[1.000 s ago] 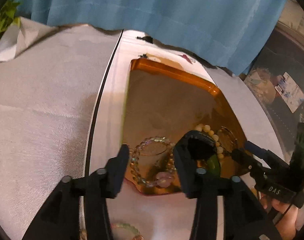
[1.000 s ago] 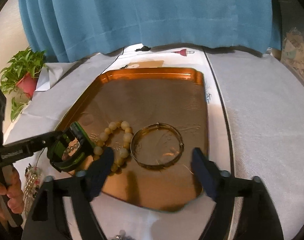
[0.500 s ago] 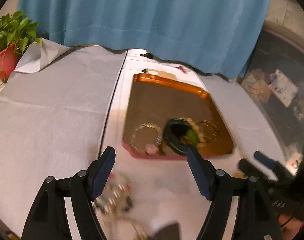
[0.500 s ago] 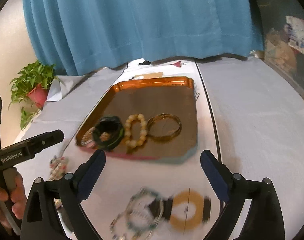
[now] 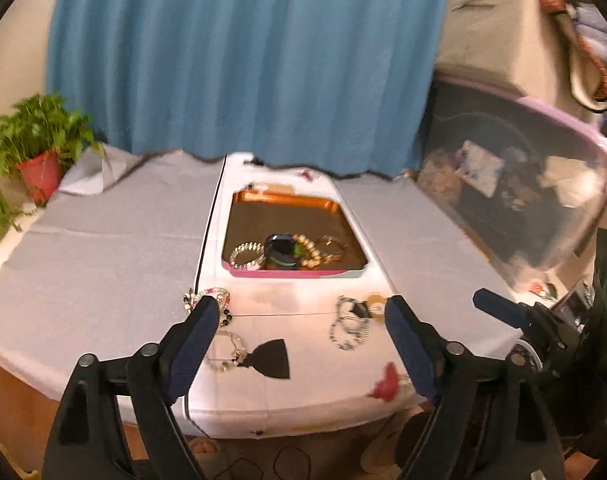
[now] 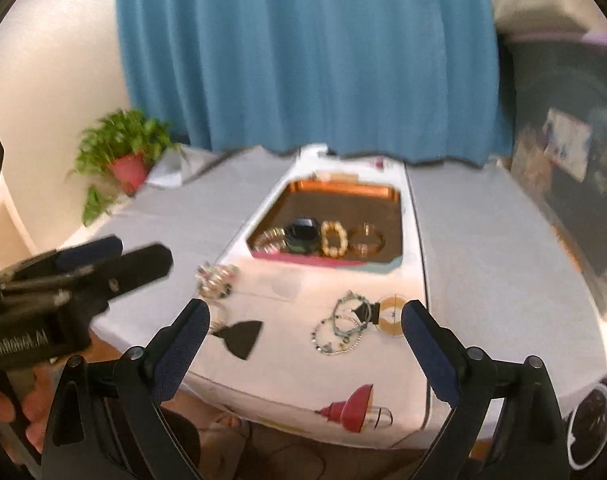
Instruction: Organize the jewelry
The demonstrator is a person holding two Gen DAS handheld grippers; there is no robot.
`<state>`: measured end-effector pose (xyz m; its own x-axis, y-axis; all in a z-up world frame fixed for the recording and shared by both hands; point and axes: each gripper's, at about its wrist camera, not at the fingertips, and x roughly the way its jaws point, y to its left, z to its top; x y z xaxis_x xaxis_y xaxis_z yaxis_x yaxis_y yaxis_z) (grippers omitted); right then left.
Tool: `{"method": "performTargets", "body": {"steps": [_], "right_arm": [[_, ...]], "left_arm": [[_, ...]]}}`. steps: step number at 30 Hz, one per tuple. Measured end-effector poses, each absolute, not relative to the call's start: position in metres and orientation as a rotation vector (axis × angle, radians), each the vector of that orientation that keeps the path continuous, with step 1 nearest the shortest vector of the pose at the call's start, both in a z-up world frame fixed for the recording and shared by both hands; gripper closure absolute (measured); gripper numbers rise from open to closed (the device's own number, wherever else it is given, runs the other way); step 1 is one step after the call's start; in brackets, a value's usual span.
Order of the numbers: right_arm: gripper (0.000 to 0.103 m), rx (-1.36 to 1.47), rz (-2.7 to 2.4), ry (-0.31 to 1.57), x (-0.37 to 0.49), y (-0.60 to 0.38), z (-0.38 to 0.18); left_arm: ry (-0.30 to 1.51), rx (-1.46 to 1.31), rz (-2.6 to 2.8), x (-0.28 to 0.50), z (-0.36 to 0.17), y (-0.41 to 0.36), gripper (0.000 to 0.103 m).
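Grippers both stand released and empty, drawn back off the desk edge since a second ago, when they worked right over the tray. Left gripper [image 5: 299,320] hangs with jaws wide apart above the near desk [image 5: 103,264]; one second back its jaws straddled the clear bead bracelet inside the tray. Right gripper [image 6: 303,328] likewise spread, nothing between its fingers. Loose jewelry remains on the near white cloth: a bracelet cluster [image 6: 343,328] with a yellow ring [image 6: 391,316] touching it, and a beaded pile [image 6: 215,276] to the left. Farther on, the tray [image 6: 383,192] holds four pieces in a row along its near side: clear beads [image 5: 245,254], dark bangle [image 5: 283,256], cream beads [image 6: 334,239], gold bangle [image 6: 366,239]. The dark bangle now lies released among them.
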<state>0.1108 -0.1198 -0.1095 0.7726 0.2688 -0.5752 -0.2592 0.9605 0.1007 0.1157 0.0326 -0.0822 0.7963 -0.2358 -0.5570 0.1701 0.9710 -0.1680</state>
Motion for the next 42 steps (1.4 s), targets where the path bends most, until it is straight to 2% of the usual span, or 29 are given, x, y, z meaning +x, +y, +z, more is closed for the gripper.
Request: {"method": "performTargets", "body": {"steps": [2,5,15,22,30,31,33,35,40,42], "right_arm": [[0.001,0.033,0.277,0.587,0.088,-0.12,-0.094],[0.0,0.04,0.29,0.544,0.058,-0.121,-0.072],[0.0,0.035,0.328,0.449,0.011,-0.128,-0.035],[0.0,0.056,0.345,0.447,0.031,-0.129,-0.055],[0.001,0.045,0.42,0.531,0.074,-0.119,-0.117],[0.002,0.047,0.418,0.532,0.079,-0.12,-0.126],[0.015,0.035,0.401,0.548,0.087,-0.121,-0.142],[0.032,0.024,0.4,0.587,0.099,-0.121,-0.158],[0.044,0.07,0.342,0.611,0.127,-0.141,-0.19],[0.045,0.098,0.313,0.597,0.137,-0.151,-0.201]], "left_arm": [[0.584,-0.105,-0.226,0.096,-0.069,0.031,0.012],[0.55,-0.092,-0.226,0.071,-0.052,0.029,0.008],[0.5,-0.032,-0.194,0.038,-0.022,0.014,0.004],[0.543,-0.061,-0.187,0.057,-0.046,0.021,0.004],[0.644,-0.097,-0.186,0.099,-0.112,0.042,0.004],[0.654,-0.101,-0.185,0.104,-0.119,0.045,0.005],[0.69,-0.103,-0.18,0.116,-0.136,0.05,0.014],[0.735,-0.11,-0.179,0.129,-0.154,0.059,0.03],[0.787,-0.164,-0.175,0.152,-0.187,0.081,0.033],[0.802,-0.166,-0.173,0.162,-0.201,0.087,0.036]]}}
